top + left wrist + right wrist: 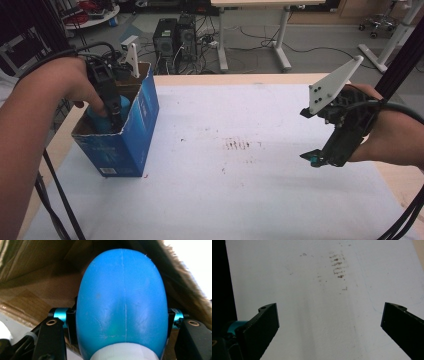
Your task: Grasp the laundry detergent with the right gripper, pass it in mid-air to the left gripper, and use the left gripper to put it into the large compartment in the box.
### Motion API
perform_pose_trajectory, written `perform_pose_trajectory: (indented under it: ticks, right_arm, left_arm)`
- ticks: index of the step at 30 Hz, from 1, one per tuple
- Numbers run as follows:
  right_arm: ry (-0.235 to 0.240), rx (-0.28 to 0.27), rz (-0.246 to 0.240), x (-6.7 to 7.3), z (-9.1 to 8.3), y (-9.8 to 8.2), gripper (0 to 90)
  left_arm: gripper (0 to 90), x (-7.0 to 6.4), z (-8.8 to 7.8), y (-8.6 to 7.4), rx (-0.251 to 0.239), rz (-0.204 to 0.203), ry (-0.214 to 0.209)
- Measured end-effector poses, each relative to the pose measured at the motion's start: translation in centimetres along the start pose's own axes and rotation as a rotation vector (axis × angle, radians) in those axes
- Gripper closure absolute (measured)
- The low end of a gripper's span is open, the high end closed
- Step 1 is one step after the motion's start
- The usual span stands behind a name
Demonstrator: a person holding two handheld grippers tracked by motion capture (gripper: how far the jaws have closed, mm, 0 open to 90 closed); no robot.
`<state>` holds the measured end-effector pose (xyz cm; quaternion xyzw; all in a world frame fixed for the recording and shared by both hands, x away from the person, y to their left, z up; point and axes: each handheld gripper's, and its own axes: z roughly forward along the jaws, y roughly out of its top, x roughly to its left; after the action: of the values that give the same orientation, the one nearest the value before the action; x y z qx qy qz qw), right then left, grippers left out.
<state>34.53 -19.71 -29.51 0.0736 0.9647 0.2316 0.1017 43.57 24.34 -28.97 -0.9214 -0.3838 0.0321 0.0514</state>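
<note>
A blue cardboard box point(125, 135) with an open top stands at the left of the white table. My left gripper point(111, 107) reaches down into it and is shut on a blue bottle point(122, 302), whose rounded base faces the camera and whose white cap end sits near the bottom edge of the left gripper view. The box's brown inner walls point(32, 275) surround the bottle point(122, 107). My right gripper point(316, 159) hovers above the right side of the table, open, with nothing between its fingers point(265, 322).
Brown smudge marks point(239, 145) stain the white sheet point(317, 322) near the table's middle. Beyond the far edge stand computer towers point(172, 37), cables and desk legs on the floor. Black cables trail off the front left corner.
</note>
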Motion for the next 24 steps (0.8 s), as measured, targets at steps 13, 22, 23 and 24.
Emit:
perform_pose_trajectory:
  ticks: [13,22,23,24]
  right_arm:
    - [0.006,0.010,-0.003,0.1,0.6,0.3,0.9]
    - [0.006,0.015,0.002,0.1,0.7,0.1,0.9]
    - [0.007,0.017,0.004,0.1,0.7,0.0,0.9]
    - [0.007,0.016,0.004,0.1,0.6,0.0,0.9]
  left_arm:
    - [38.7,0.7,1.0,-0.4,-0.032,0.037,-0.017]
    - [38.2,1.0,1.1,-0.2,-0.021,0.016,-0.036]
    - [37.7,0.9,1.0,-0.2,-0.024,0.013,-0.036]
    - [36.8,0.9,0.9,-0.2,-0.030,0.007,-0.035]
